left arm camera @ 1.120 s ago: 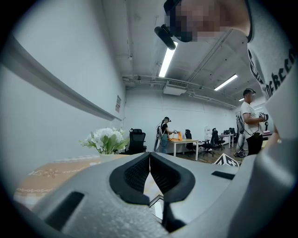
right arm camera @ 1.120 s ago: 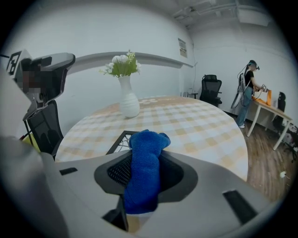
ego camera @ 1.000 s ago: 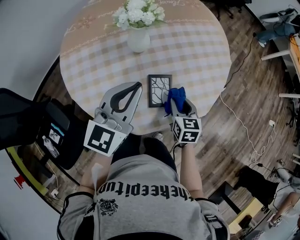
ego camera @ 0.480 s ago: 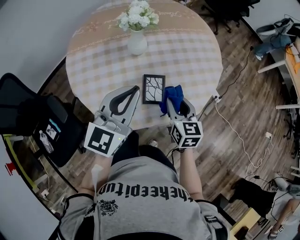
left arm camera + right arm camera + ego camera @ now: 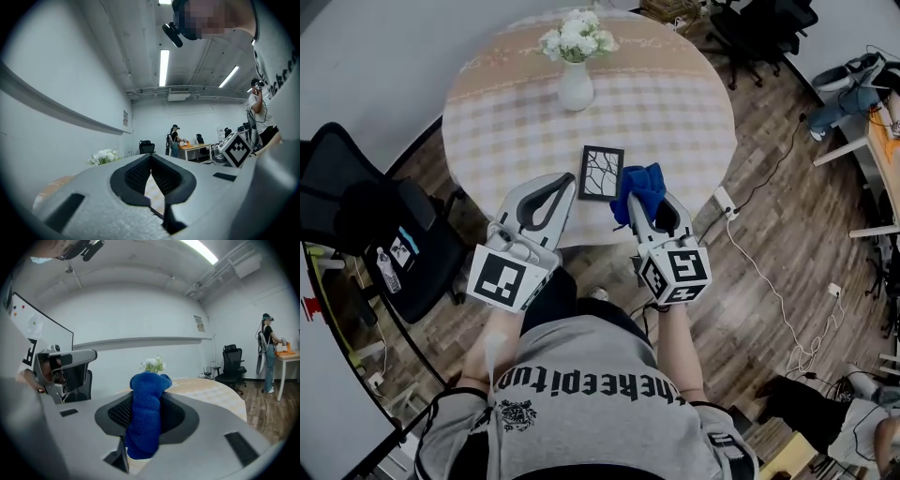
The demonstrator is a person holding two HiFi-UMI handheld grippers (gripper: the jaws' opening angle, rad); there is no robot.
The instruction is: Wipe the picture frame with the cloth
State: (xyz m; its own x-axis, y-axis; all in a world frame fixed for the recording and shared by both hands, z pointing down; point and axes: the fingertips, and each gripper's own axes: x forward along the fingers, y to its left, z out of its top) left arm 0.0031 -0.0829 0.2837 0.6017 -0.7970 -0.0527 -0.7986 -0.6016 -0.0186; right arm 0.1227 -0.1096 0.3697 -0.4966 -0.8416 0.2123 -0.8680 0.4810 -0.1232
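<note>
A small black picture frame [image 5: 601, 172] with a branch drawing lies flat near the front edge of the round table [image 5: 506, 131]. My right gripper [image 5: 643, 192] is shut on a blue cloth [image 5: 641, 186], held just right of the frame at the table's edge. The blue cloth [image 5: 146, 418] bunches between the jaws in the right gripper view. My left gripper [image 5: 568, 176] hovers left of the frame, jaws shut with nothing between them. In the left gripper view my left gripper [image 5: 151, 159] points up and over the table.
A white vase of white flowers [image 5: 575, 66] stands at the table's far side. A black office chair [image 5: 366, 220] sits at the left. A power strip and cables [image 5: 724, 202] lie on the wood floor at the right. People stand at desks [image 5: 176, 143] in the distance.
The head view has pulled back from the table, so the frame looks smaller and farther. Both grippers have stayed shut, the right one still holding the cloth beside the frame.
</note>
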